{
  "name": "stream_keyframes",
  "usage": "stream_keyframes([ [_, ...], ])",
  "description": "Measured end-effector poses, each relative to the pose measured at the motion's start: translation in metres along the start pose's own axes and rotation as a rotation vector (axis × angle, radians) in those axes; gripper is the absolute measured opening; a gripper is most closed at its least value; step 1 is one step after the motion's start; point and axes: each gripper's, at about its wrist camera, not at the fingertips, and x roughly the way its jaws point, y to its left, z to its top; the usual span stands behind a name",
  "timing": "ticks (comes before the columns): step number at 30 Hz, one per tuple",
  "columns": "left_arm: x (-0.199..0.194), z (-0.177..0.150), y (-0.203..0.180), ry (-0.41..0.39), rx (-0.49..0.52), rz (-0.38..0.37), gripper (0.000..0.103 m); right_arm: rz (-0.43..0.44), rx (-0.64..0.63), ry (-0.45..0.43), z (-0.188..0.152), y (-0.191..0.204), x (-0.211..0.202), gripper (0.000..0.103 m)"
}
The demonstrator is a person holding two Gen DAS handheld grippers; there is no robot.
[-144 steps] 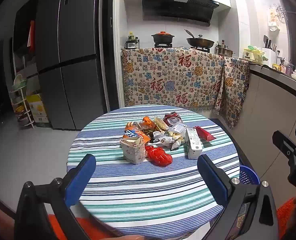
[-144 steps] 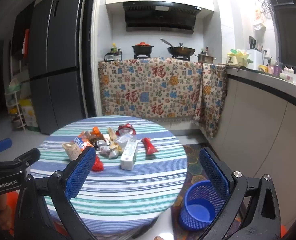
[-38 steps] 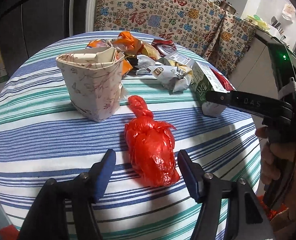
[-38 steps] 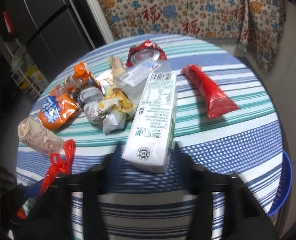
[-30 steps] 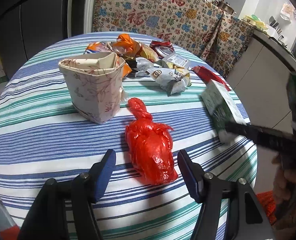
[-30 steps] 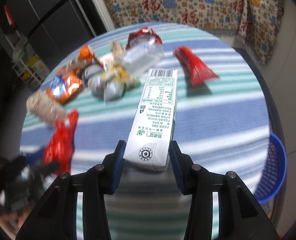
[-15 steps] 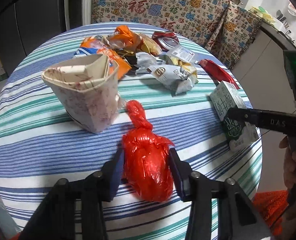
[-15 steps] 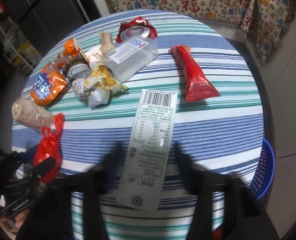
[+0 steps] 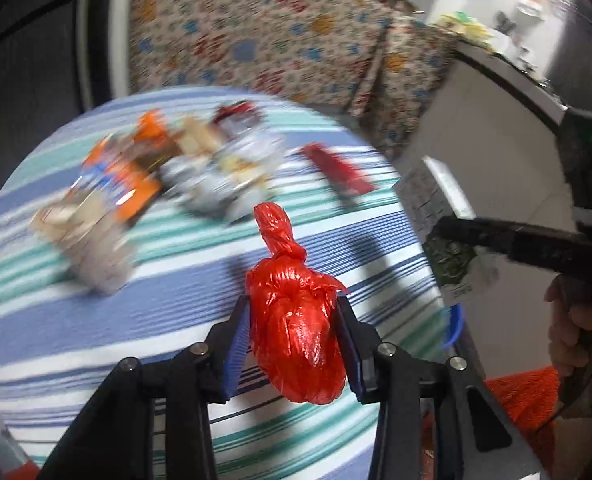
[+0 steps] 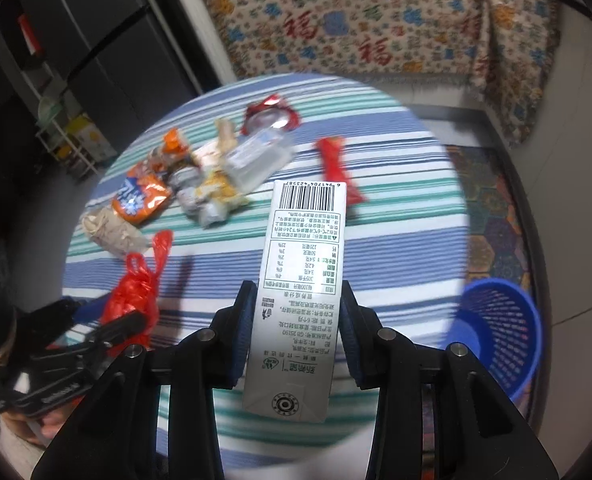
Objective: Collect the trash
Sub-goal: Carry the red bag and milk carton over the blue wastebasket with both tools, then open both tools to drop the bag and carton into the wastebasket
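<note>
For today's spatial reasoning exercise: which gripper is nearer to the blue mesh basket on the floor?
Right. The right gripper, holding the milk carton, is beside the blue mesh basket; the left gripper, holding the red plastic bag, is farther off.

A round table (image 10: 396,168) stands in a kitchen, covered by a cloth striped in blue, teal and white. Behind it a patterned fabric (image 10: 376,20) with red characters and blue and orange motifs hangs over the counter front and turns the corner to the right. A dark, tall refrigerator (image 10: 108,40) stands to the left, with a white wire rack (image 10: 64,136) beside it holding a yellow box. A plain pale cabinet front (image 9: 488,140) runs along the right under a dark countertop edge. A hexagon-patterned mat (image 10: 492,216) lies on the floor right of the table. Lighting is dim and cool.
</note>
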Motion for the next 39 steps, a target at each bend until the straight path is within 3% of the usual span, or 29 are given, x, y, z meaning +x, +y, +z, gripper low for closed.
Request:
stream_keyframes([
  [10, 0.057, 0.050, -0.134, 0.021, 0.145, -0.151, 0.042, -0.146, 0.152, -0.048, -0.008, -0.130, -0.048, 0.040],
  [19, 0.157, 0.052, -0.229, 0.097, 0.216, -0.220, 0.042, -0.177, 0.288, -0.005, -0.024, -0.243, -0.029, 0.040],
  [30, 0.239, 0.029, -0.275, 0.154, 0.269, -0.222, 0.042, -0.172, 0.339, 0.021, -0.049, -0.308, 0.003, 0.040],
  [39, 0.275, 0.018, -0.286, 0.179, 0.297, -0.195, 0.043, -0.157, 0.383, 0.038, -0.055, -0.332, 0.019, 0.043],
])
